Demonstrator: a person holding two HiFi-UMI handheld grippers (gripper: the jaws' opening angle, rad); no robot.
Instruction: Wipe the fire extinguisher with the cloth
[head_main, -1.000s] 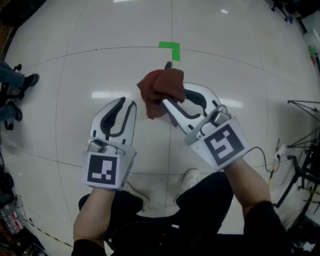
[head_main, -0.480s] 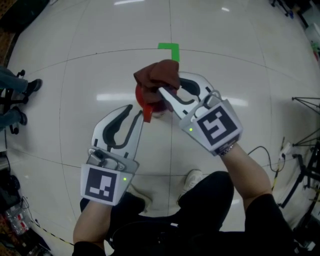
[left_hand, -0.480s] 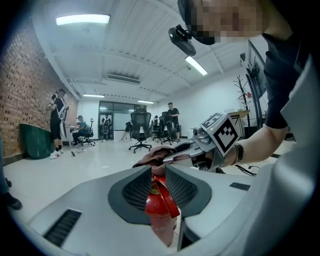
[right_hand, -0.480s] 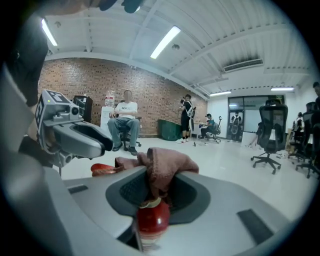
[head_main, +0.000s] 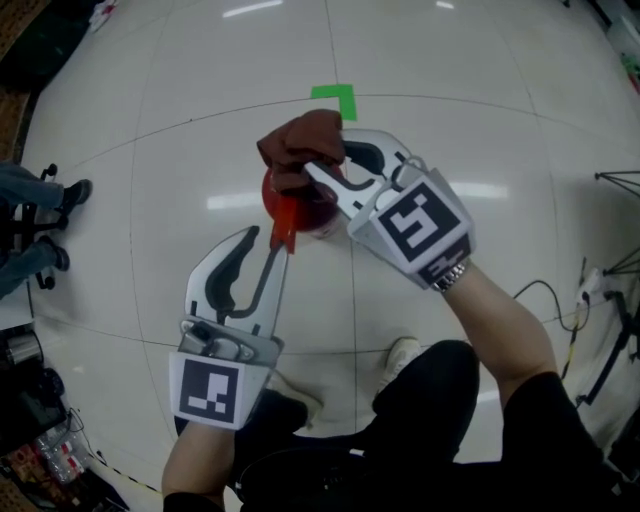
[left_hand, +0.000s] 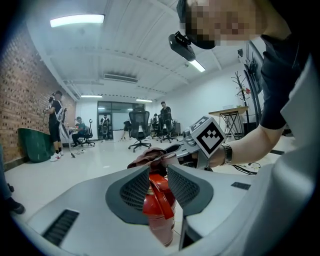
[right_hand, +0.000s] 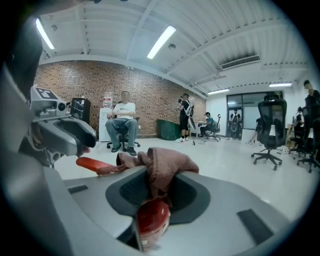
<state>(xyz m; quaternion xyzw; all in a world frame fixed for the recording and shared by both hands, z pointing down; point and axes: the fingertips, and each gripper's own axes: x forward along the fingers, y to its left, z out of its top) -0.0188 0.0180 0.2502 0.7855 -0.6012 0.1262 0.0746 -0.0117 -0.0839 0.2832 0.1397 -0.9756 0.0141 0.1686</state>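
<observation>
Since the earlier frames, both grippers have closed in on the fire extinguisher (head_main: 312, 205), which stands on the pale floor (head_main: 150, 180) near a green tape mark (head_main: 337, 97). Left gripper (head_main: 268, 238): the jaws have just been opening and stand apart, with the extinguisher's red handle (head_main: 283, 218) between them. Right gripper (head_main: 325, 155): the jaws are clamped on the brown-red cloth (head_main: 298, 145), which drapes over the top of the extinguisher. In the head view, the left gripper reaches the extinguisher from below and the right gripper from the right.
</observation>
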